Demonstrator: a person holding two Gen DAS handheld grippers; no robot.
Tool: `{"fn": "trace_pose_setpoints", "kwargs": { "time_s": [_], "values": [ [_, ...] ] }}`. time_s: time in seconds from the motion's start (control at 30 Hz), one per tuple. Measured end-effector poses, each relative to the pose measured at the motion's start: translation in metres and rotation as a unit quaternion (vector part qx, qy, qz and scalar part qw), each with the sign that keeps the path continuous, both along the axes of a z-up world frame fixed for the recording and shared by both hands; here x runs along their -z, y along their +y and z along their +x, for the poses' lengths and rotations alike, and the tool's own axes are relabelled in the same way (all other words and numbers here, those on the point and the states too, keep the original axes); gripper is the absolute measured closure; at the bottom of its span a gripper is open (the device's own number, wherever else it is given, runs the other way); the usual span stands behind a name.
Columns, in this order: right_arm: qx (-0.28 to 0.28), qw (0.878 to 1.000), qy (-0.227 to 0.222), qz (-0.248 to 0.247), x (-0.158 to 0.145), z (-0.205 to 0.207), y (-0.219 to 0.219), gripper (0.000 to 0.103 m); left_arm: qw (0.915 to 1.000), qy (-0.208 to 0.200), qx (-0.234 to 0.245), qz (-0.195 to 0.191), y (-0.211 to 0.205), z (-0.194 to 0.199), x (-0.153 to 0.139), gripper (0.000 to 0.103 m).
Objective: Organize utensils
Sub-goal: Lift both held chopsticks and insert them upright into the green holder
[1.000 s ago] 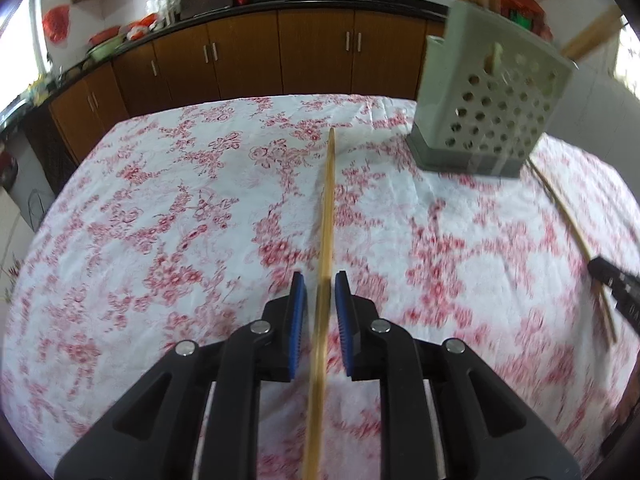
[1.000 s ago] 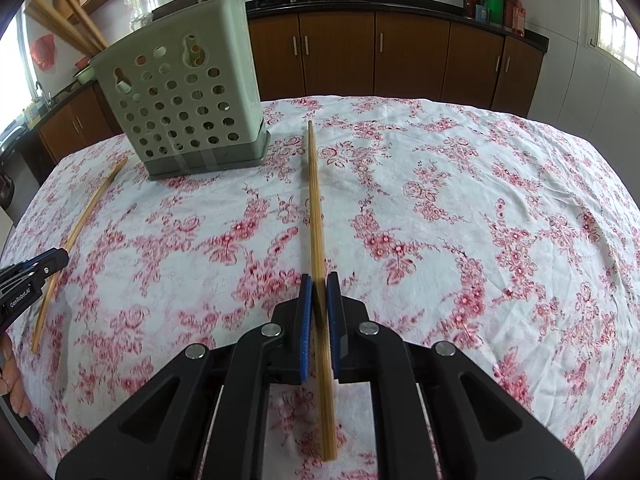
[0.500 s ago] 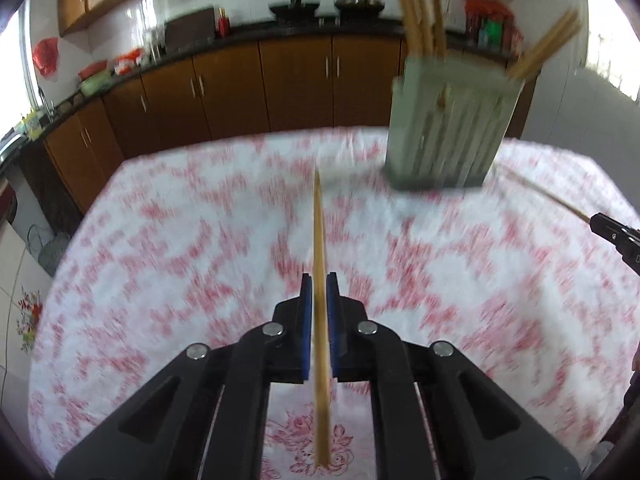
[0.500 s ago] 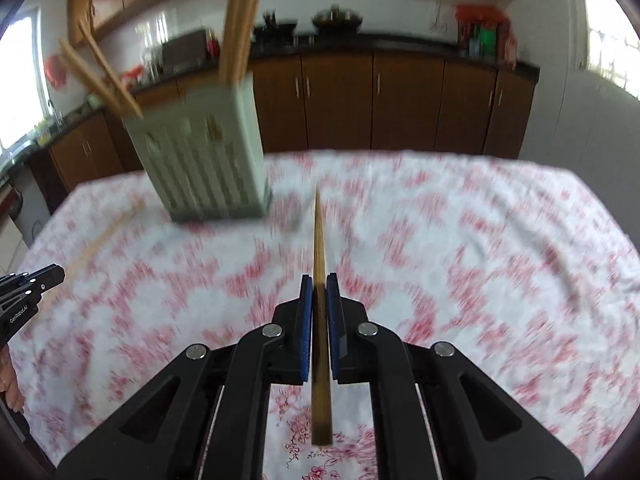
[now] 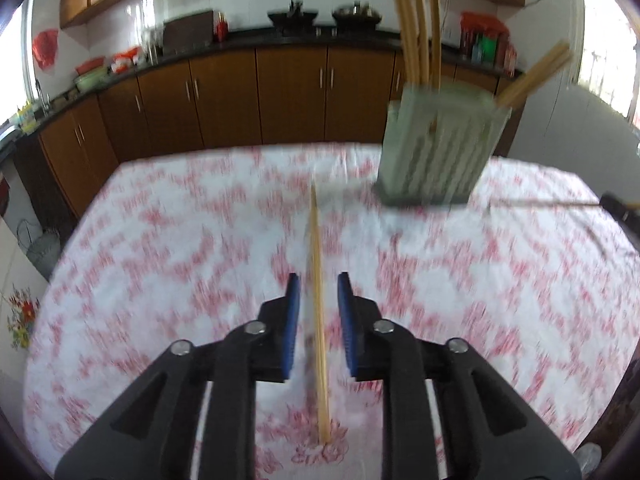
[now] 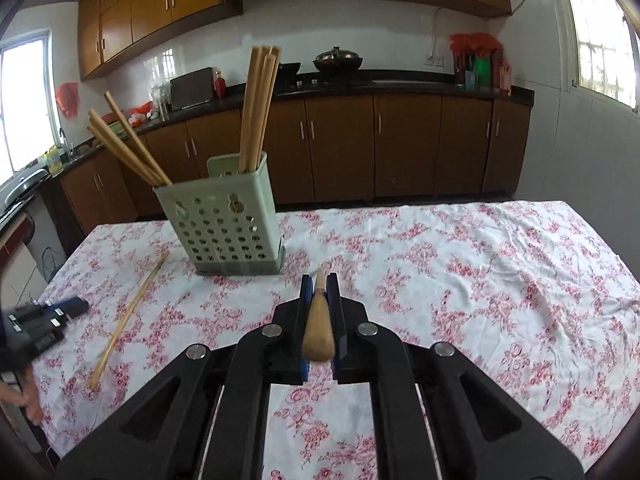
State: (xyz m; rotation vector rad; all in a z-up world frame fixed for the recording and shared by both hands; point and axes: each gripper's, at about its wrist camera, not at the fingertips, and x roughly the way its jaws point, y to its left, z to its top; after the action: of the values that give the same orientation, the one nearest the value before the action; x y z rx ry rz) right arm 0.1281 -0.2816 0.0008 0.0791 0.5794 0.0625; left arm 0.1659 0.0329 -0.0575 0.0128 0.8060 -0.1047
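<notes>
My right gripper (image 6: 319,280) is shut on a wooden chopstick (image 6: 318,322), held above the table and pointing forward at the green perforated utensil holder (image 6: 224,232), which holds several chopsticks. My left gripper (image 5: 318,284) is open, its jaws apart on either side of a chopstick (image 5: 318,280) that runs between them without touching the pads. In the right wrist view that chopstick (image 6: 128,318) lies flat on the cloth left of the holder, with the left gripper (image 6: 60,310) beside it. The holder (image 5: 436,148) stands far right in the blurred left wrist view.
The table has a white cloth with red flowers (image 6: 480,280). Brown kitchen cabinets (image 6: 400,144) and a counter with pots stand behind it. The right gripper's tip (image 5: 620,206) and its chopstick show at the right edge of the left wrist view.
The left gripper has opened and let go of its chopstick, which now lies on the cloth. The right gripper has lifted its chopstick and raised its view toward the holder.
</notes>
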Motion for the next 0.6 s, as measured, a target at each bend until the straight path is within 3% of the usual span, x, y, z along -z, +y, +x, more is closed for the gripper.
{"fn": "trace_pose_setpoints", "kwargs": {
  "time_s": [0.17,0.23,0.3,0.37,0.43,0.6],
  "values": [
    [-0.005,1.0,0.008,0.001,0.004,-0.001,0.005,0.095,0.9992,0.037,0.003,0.014,-0.005,-0.003,0.034,0.081],
    [-0.006,1.0,0.008,0.001,0.005,-0.001,0.005,0.095,0.9982,0.056,0.002,0.02,-0.007,-0.002,0.046,0.086],
    [-0.005,1.0,0.008,0.001,0.005,-0.001,0.005,0.095,0.9986,0.046,0.002,0.027,-0.008,-0.003,0.048,0.094],
    [-0.004,1.0,0.006,0.002,0.004,-0.001,0.005,0.095,0.9984,0.048,0.002,0.028,-0.007,-0.001,0.05,0.094],
    [-0.004,1.0,-0.002,0.003,0.0,-0.002,0.005,0.095,0.9986,0.042,0.001,0.031,-0.005,-0.001,0.045,0.094],
    [-0.006,0.999,-0.033,0.004,-0.019,-0.007,0.002,0.095,0.9995,-0.03,-0.001,0.006,0.003,-0.011,-0.012,0.094]
  ]
}}
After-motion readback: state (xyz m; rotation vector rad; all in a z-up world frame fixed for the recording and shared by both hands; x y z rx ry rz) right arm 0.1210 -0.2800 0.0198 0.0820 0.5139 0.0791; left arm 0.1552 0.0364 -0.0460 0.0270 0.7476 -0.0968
